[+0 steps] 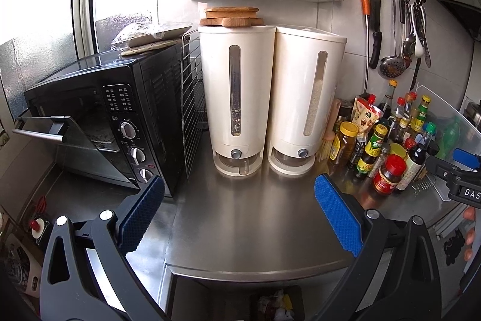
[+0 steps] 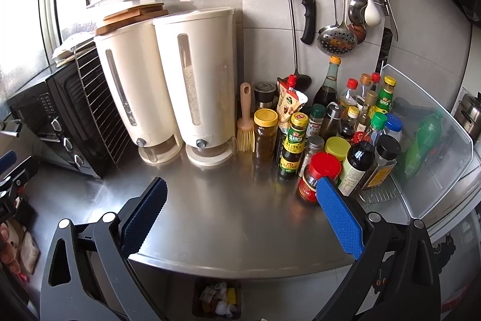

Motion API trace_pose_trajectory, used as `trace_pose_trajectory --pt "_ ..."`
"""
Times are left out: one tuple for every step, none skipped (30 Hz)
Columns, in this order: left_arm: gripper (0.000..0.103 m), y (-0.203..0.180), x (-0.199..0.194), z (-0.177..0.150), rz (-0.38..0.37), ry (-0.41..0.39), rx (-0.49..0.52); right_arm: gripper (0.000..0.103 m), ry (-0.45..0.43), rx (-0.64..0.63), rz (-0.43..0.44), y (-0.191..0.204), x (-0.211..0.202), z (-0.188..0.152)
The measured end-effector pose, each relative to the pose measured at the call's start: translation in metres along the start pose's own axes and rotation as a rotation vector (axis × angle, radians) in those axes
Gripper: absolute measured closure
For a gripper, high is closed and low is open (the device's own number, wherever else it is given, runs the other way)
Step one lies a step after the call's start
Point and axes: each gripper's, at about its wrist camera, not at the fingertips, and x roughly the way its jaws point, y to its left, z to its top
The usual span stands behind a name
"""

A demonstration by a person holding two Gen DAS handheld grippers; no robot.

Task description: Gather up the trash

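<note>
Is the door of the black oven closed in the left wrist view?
No, the glass door of the black oven hangs tilted open, with its handle bar standing away from the front.

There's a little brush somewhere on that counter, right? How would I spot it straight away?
Find the two tall cream dispensers at the back of the steel counter. Just right of the right-hand one, before the crowd of bottles, the brush stands upright on its yellow bristles against the wall. Its peach handle with a hanging hole is the only non-bottle shape there.
</note>
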Motion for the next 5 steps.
trace_pose_trajectory --pt "0.008 -0.0002 -0.0002 0.0002 -0.004 -0.002 0.004 0.003 0.000 -0.001 0.000 0.0002 0.0000 -0.0001" --pt "0.008 -0.0006 -0.0004 0.0002 -0.008 -0.001 0.005 0.003 -0.001 -0.002 0.000 0.0003 0.0000 0.0000" --pt "0.008 -0.0007 -0.0008 0.0003 -0.014 -0.001 0.004 0.003 0.000 -0.003 0.000 0.0000 0.0002 0.0000" --pt "0.008 -0.0008 -0.0007 0.0003 -0.019 0.002 0.002 0.003 0.001 -0.002 0.001 0.0001 0.0001 0.0001" --pt "0.008 -0.0012 -0.0006 -0.0001 -0.019 0.003 0.003 0.003 0.000 -0.002 0.001 0.0001 -0.0001 0.0000"
